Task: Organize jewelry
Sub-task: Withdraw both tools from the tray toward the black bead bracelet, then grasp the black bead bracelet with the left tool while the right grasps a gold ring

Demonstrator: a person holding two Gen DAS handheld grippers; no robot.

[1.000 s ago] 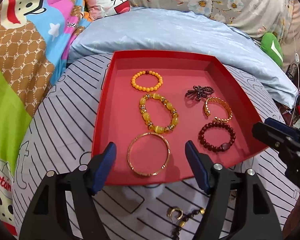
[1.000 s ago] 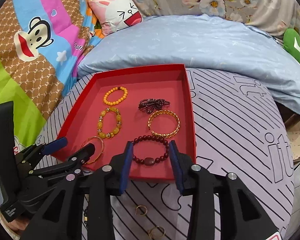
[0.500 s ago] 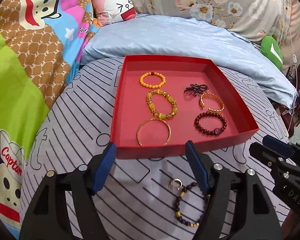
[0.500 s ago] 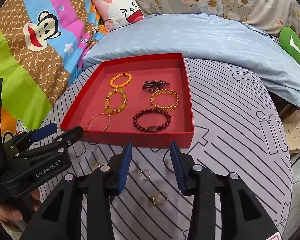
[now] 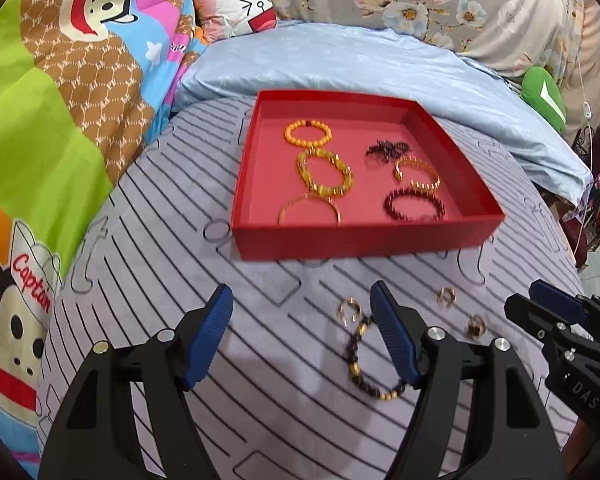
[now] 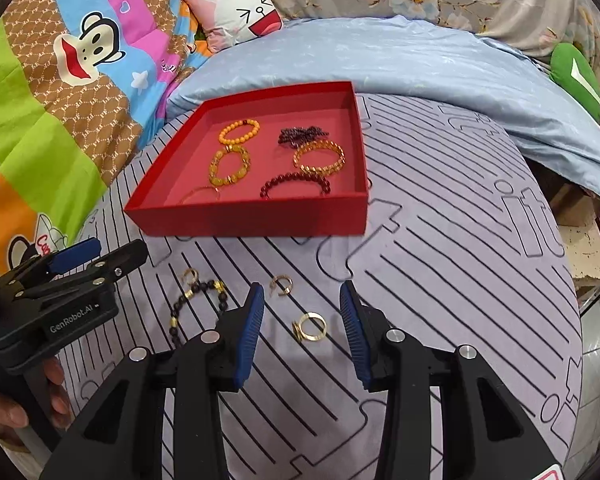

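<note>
While both grippers hover empty over the striped grey mat [image 6: 440,240], the right gripper [image 6: 302,320] has its blue pads parted to a middling gap, with a gold ring [image 6: 310,327] lying on the mat in the space between them, touched by neither. The left gripper [image 5: 302,340] stands wider apart, also holding nothing; its right pad sits just beside a dark beaded bracelet with gold beads [image 5: 366,364], which lies loose on the mat.

Two more small gold rings rest near it: one [image 5: 349,310] just above the bracelet's upper end, another [image 6: 281,285] a little further toward the red tray [image 6: 244,222]. Inside the tray six pieces are already laid in two columns, among them an orange bead bracelet [image 6: 239,130] and a dark red bead bracelet [image 6: 296,184].

The ring looks light, hard and smooth, so it would likely skid or flip under an off-centre pinch; closing squarely across the band, opposite its flat face, seems safest. The beaded bracelet is limp and will sag when lifted, so pinching a single stretch of beads should do, though the soft mat may give underneath.
</note>
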